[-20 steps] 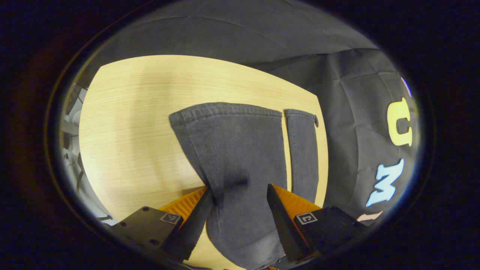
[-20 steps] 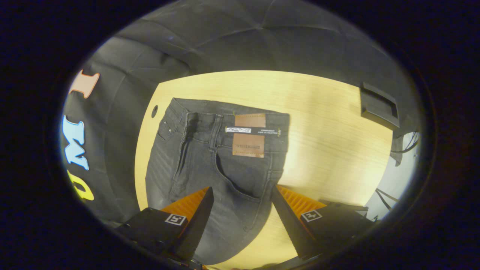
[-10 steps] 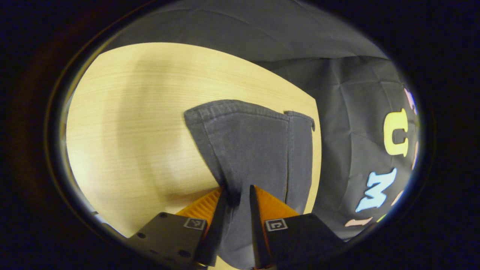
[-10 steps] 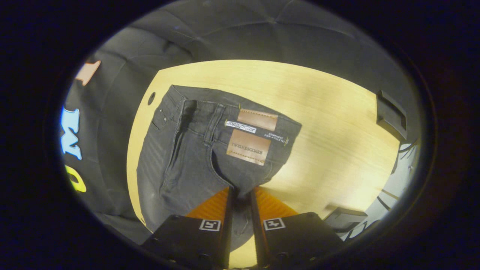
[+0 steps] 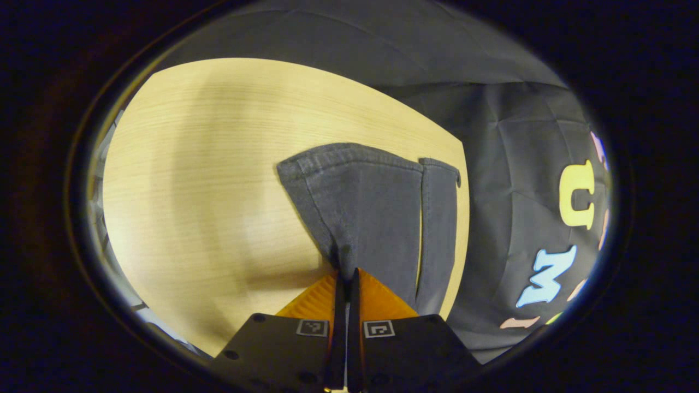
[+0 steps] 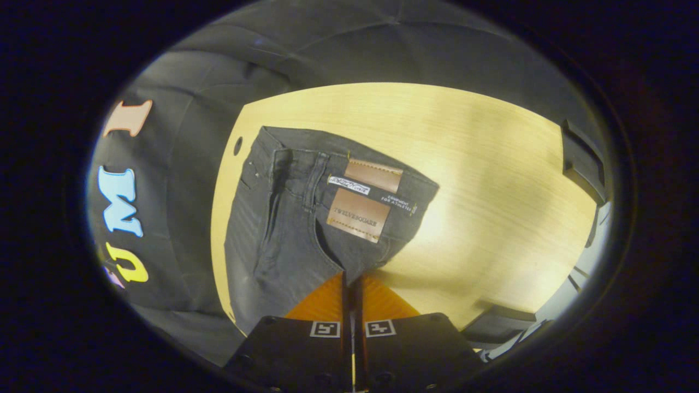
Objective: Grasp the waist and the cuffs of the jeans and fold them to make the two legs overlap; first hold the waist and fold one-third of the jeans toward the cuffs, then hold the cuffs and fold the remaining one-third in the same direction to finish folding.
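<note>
**A:** Start at your left. How will the jeans [image 5: 377,213] handle down at that end?

**B:** Judging by the look, they're soft but weighty denim — limp enough to sag between your two holds, thick enough not to slip. In the left gripper view the legs run from the left gripper [image 5: 345,273] up toward 12 o'clock, with the hemmed cuffs [image 5: 349,155] at the far end, lying on the wooden table [image 5: 196,180]. The second leg lies just beside the first, toward 2 o'clock, not yet overlapped.

**A:** And the tool itself?

**B:** Your left gripper is clamped on a pinch of the near leg's edge; the cloth bunches into the closed fingers and tents up a little. You hold it low, pointing along the leg.

**A:** Now the right.

**B:** In the right gripper view the waist [image 6: 349,164] lies at 12 o'clock, with the leather patch [image 6: 357,214] just below it. Your right gripper [image 6: 352,278] is clenched on the denim below the patch — again on an outer edge. The seams and waistband are the stiffest parts, so I'd judge a hold near them the surest for carrying one leg over.
</note>
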`<state>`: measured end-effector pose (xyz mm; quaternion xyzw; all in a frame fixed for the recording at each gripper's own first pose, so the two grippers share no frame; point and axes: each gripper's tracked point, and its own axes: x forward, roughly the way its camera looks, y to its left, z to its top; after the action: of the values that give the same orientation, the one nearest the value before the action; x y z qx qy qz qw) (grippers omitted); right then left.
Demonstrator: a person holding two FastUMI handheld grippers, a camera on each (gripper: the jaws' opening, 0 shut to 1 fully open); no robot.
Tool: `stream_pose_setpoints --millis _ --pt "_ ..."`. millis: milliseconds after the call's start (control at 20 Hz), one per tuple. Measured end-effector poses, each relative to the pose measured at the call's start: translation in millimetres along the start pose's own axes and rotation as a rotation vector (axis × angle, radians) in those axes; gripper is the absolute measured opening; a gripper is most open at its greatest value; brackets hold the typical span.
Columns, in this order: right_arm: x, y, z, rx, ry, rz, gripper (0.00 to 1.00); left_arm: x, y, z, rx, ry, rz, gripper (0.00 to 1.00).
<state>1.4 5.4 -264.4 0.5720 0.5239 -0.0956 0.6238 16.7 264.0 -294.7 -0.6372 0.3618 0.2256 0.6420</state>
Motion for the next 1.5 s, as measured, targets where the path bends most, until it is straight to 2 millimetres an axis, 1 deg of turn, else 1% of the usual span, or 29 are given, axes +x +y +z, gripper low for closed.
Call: stream_pose_setpoints --millis 50,150,300,400,500,650,750,850,900,950,1100,1150,1200,1350,1500 --pt "-6 3 0 0.000 0.011 0.023 0.01 -7 -4 0 -0.009 -0.001 -0.011 0.10" --pt "-17 16 0 -0.008 0.045 0.074 0.01 -24 -15 -4 -0.031 0.006 -0.030 0.10" --pt "-30 35 1 -0.058 0.095 0.114 0.01 -45 -36 -9 -0.036 0.026 -0.061 0.10" --pt "-44 54 4 -0.053 0.112 0.163 0.01 -59 -56 -11 -0.037 0.058 -0.097 0.10" --pt "-54 74 7 -0.060 0.115 0.195 0.01 -71 -71 -14 -0.029 0.097 -0.114 0.10" --pt "-68 100 9 -0.105 0.120 0.207 0.01 -89 -106 -16 -0.021 0.157 -0.149 0.10" --pt "-77 125 12 -0.114 0.120 0.234 0.01 -93 -125 -16 0.014 0.183 -0.145 0.10" --pt "-81 151 18 -0.119 0.128 0.255 0.01 -92 -148 -19 0.050 0.198 -0.140 0.10" --pt "-81 164 22 -0.117 0.139 0.260 0.01 -88 -162 -20 0.056 0.201 -0.138 0.09" --pt "-80 178 26 -0.117 0.156 0.264 0.01 -84 -177 -20 0.051 0.206 -0.138 0.05" --pt "-68 214 43 -0.125 0.200 0.262 0.01 -66 -211 -20 0.054 0.196 -0.122 0.05" --pt "-63 224 47 -0.130 0.211 0.260 0.01 -58 -222 -19 0.073 0.184 -0.112 0.09" --pt "-58 233 53 -0.130 0.217 0.260 0.01 -51 -231 -18 0.089 0.175 -0.107 0.09" --pt "-38 257 70 -0.090 0.236 0.270 0.01 -22 -264 -13 0.120 0.158 -0.087 0.10" --pt "-16 270 92 -0.041 0.235 0.278 0.01 8 -290 -11 0.167 0.144 -0.083 0.10"
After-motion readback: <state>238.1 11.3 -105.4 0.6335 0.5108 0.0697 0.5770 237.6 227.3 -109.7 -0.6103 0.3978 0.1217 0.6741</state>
